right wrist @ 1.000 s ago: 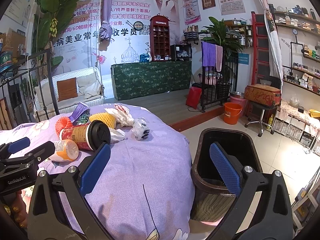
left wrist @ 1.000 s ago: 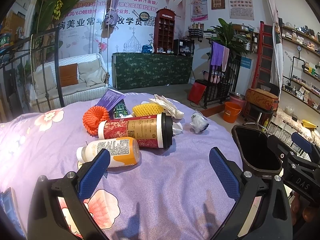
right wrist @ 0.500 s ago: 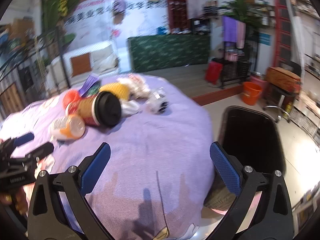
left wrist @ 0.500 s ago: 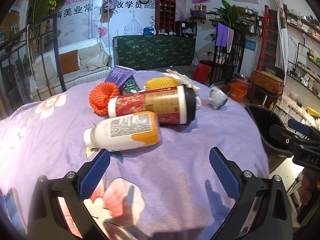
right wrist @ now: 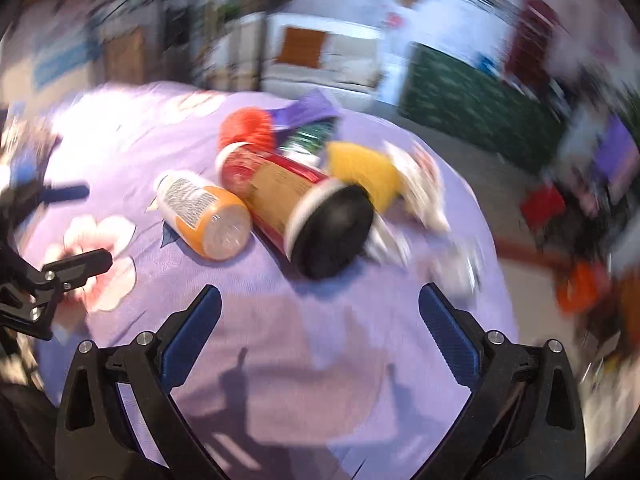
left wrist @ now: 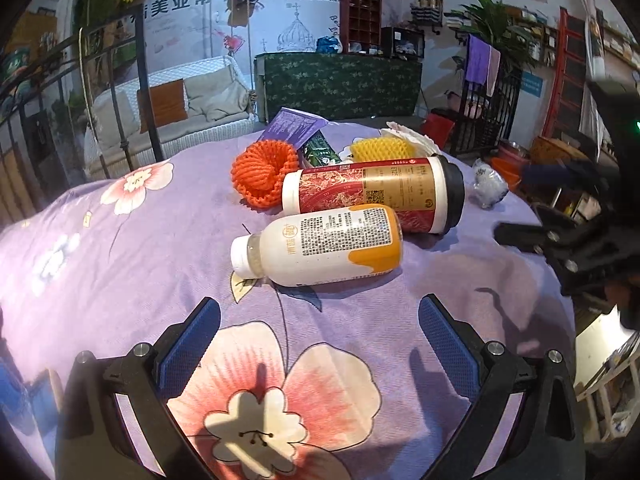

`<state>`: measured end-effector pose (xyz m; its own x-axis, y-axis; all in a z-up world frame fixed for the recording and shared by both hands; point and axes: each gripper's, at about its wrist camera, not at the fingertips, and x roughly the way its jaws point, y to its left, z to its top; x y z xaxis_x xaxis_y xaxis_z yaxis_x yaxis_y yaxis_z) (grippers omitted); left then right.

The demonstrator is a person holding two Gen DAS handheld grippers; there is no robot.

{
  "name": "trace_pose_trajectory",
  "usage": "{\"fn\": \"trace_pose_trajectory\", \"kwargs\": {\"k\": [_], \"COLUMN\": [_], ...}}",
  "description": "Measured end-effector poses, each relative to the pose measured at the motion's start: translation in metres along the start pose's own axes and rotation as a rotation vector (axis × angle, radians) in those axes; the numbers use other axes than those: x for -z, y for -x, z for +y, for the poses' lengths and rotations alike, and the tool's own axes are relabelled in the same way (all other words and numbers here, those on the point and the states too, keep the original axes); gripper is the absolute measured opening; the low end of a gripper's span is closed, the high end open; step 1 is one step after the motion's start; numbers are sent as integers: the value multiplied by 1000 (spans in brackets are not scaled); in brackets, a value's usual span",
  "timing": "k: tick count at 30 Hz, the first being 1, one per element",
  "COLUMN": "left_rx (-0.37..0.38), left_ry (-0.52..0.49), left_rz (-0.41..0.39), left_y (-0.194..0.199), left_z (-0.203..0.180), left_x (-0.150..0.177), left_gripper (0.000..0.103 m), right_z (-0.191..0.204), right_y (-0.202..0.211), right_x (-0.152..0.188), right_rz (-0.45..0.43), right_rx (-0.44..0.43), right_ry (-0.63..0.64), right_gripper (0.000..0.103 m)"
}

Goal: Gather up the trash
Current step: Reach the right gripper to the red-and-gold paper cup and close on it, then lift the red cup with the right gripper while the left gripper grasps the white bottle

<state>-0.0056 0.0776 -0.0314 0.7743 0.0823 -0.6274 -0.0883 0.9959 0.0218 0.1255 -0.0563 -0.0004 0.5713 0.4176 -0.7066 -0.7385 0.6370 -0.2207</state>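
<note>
Lying on its side on the purple floral worktop (left wrist: 120, 248), straight ahead of the empty, spread-apart left tool (left wrist: 319, 332): white-and-orange bottle (left wrist: 320, 245), long axis crosswise, cap leftward; right tool (right wrist: 320, 330) likewise apart, farther off.

The trash sits in a cluster on a purple floral cloth (left wrist: 120, 280). Nearest lies a white plastic bottle (left wrist: 320, 244) on its side — white cap pointing left, orange band at its base, printed label facing up. Touching it behind is a larger red-and-gold paper cup (left wrist: 368, 196), also on its side, its black lid pointing right. Just beside the cup's base sits an orange foam net sleeve (left wrist: 262, 176), and behind the cup a yellow foam net (left wrist: 380, 148). A purple packet (left wrist: 294, 126) and a green wrapper (left wrist: 320, 152) lie between the 2 nets. Crumpled white paper (left wrist: 488, 188) rests apart — to the right of the lid.
</note>
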Motion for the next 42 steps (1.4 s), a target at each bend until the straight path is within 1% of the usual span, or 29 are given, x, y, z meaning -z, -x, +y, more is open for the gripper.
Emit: {"fn": "trace_pose_trajectory", "kwargs": {"k": [2,4,5,7,10,11,14,16,18,21,23,25,29,33,36,39,42], "left_rx": [2,2,4,14,30,33,34,36,46,68,79,83,78,88,82,79,108], "left_ry": [-21,-28,-25,-7,22,29,42,57,79,104,105,84,17,-51,-109,-160,-206], "left_rz": [3,6,8,15,27,29,35,39,49,61,64,66,70,81,83,80,90], "left_y": [-3,-5,-5,-8,-9,-10,-11,-12,-16,-18,-19,-21,-22,-28,-31,-34,-38], "left_z": [1,3,4,9,14,15,16,18,22,24,24,22,14,11,9,7,4], "left_x": [-3,-6,-6,-7,-5,-5,-5,-4,-2,-2,-3,-4,-5,-10,-17,-26,-36], "left_gripper": [97,97,97,97,97,97,97,97,97,97,97,97,97,97,97,97,97], "right_z": [3,1,-1,-3,-1,0,2,3,9,15,19,21,20,6,-8,-27,-46], "right_y": [-12,-23,-32,-45,-68,-77,-93,-103,-113,-127,-137,-147,-143,-118,-92,-63,-41], "right_x": [-21,-38,-49,-59,-70,-72,-80,-83,-85,-87,-84,-80,-78,-71,-70,-63,-59], "right_rz": [25,57,79,124,202,231,288,347,393,437,460,478,436,372,304,243,177], "right_rx": [-22,-52,-56,-72,-124,-126,-163,-185,-165,-169,-159,-140,-121,-104,-107,-135,-153], "right_ry": [105,158,187,224,300,340,406,465,520,541,576,576,566,499,415,324,220], "right_gripper": [88,86,83,81,73,69,70,76,79,80,80,80,79,78,78,78,78]}}
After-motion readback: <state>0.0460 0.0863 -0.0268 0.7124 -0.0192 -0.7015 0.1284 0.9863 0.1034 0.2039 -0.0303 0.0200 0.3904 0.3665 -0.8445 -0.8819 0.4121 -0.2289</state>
